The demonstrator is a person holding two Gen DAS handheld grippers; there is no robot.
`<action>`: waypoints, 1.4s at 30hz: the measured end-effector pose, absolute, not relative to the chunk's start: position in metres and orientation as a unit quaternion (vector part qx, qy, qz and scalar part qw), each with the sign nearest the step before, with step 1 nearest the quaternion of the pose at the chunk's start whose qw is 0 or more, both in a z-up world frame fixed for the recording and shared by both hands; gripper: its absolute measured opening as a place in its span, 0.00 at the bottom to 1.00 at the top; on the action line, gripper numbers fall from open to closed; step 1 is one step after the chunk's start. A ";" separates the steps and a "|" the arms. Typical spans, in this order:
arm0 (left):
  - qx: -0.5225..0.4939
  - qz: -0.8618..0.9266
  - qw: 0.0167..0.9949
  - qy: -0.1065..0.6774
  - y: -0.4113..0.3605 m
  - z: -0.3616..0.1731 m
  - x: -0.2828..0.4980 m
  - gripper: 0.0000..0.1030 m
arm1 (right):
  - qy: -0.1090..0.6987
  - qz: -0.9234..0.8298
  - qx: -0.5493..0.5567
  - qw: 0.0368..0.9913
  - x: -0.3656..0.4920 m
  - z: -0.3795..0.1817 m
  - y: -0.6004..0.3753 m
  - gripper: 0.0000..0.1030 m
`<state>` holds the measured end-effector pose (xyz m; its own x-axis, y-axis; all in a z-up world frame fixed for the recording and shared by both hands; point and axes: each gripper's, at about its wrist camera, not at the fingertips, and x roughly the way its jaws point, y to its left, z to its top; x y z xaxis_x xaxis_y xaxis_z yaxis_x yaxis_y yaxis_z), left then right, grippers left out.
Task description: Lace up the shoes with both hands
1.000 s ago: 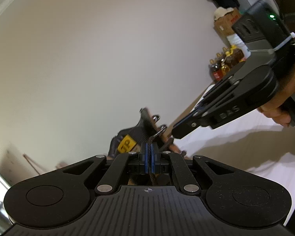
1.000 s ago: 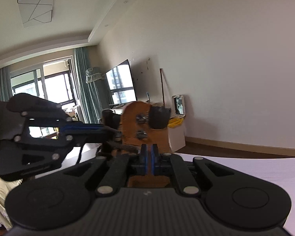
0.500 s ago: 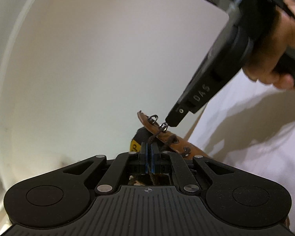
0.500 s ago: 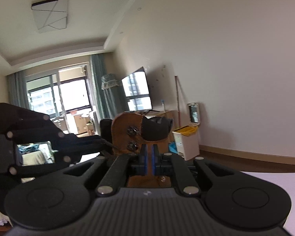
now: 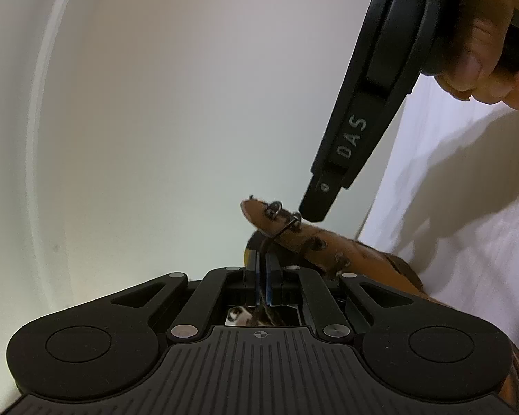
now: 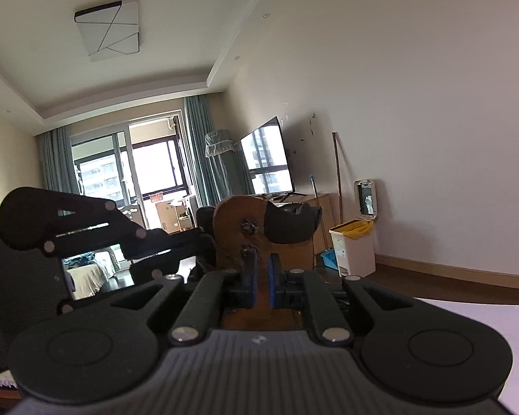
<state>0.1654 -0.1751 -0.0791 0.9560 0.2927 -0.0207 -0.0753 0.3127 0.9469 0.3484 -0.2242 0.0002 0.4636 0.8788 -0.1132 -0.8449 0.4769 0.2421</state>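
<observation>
The left claw (image 5: 262,271) has its blue pads pressed together on a dark lace (image 5: 267,242), which rises from between them at 12 o'clock and hooks through a metal ring (image 5: 294,220) on the brown boot (image 5: 315,242). The boot's leather flap points up toward 11 o'clock in the left wrist view, with a second ring (image 5: 275,207) just beyond the first near its tip; the boot body runs down toward 4 o'clock, behind the claw's frame, with the white tabletop (image 5: 467,224) beyond it at 3 o'clock. The right claw (image 5: 313,212) comes in from 1 o'clock, its black tip just beside the laced ring; whether it touches the ring I cannot tell. A hand (image 5: 484,34) grips its handle at 2 o'clock. In the right wrist view the right claw (image 6: 262,285) stands slightly apart, a narrow gap between the blue pads with nothing seen pinched; the boot flap (image 6: 235,235) stands upright just past them at 12 o'clock, showing two dark hooks one above the other, and the black tongue (image 6: 290,224) lies to its right. The left claw (image 6: 176,245) reaches in from 9 o'clock to the flap's edge. A bin (image 6: 351,252) with a yellow liner stands by the wall at 3 o'clock.
</observation>
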 end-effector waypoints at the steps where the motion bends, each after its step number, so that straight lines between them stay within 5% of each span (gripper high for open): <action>1: 0.572 0.111 0.807 0.095 -0.178 -0.079 0.164 0.03 | 0.110 0.503 0.077 0.854 0.349 0.001 -0.226 0.09; 28: 0.511 0.138 0.842 0.104 -0.155 -0.052 0.116 0.03 | 0.124 0.556 -0.073 0.819 0.356 0.067 -0.150 0.14; 42: 0.466 0.133 0.870 0.096 -0.143 -0.023 0.059 0.03 | 0.136 0.509 -0.017 0.850 0.366 0.057 -0.195 0.15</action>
<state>0.0591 -0.1431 -0.0234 0.9460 0.3212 -0.0429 -0.1422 0.5305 0.8357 0.3657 -0.1950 0.0571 0.4442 0.8609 -0.2480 -0.8701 0.4805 0.1095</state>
